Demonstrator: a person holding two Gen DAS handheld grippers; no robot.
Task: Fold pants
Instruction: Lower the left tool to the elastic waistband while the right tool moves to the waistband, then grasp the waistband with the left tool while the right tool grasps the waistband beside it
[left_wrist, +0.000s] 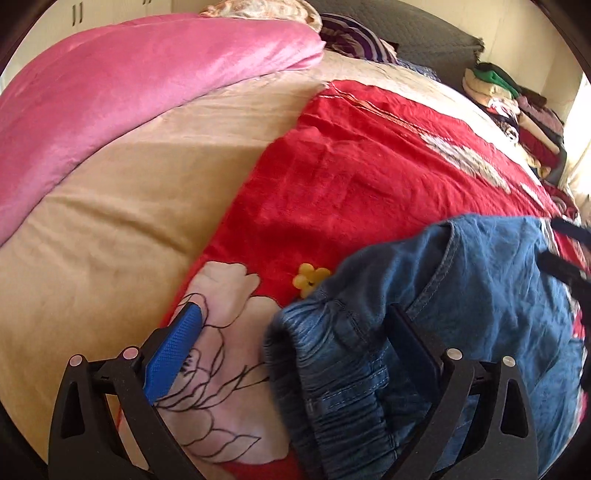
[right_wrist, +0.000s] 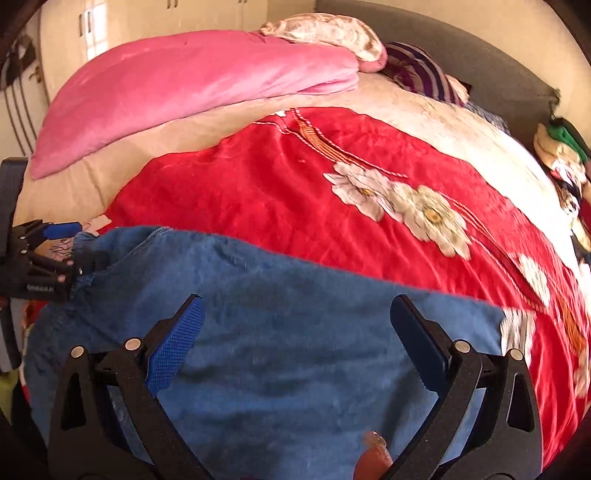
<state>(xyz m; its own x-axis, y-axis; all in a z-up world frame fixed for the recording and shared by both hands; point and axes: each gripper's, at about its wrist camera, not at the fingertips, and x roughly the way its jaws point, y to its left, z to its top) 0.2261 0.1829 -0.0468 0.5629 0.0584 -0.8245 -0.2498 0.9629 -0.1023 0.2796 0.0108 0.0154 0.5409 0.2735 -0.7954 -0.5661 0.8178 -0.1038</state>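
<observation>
Blue denim pants (left_wrist: 461, 314) lie on a red floral blanket (left_wrist: 351, 177) on the bed. My left gripper (left_wrist: 295, 328) is open at the gathered elastic waistband (left_wrist: 332, 387), whose edge sits between the fingers without being clamped. In the right wrist view the pants (right_wrist: 277, 332) spread flat across the foreground. My right gripper (right_wrist: 295, 325) is open just above the denim and holds nothing. The left gripper (right_wrist: 62, 251) shows at the far left of that view, at the waistband end.
A pink quilt (left_wrist: 129, 92) lies folded along the far left of the bed on a beige sheet (left_wrist: 110, 221). A striped pillow (left_wrist: 354, 37) sits by the dark headboard. Stacked folded clothes (left_wrist: 517, 107) stand at the far right edge.
</observation>
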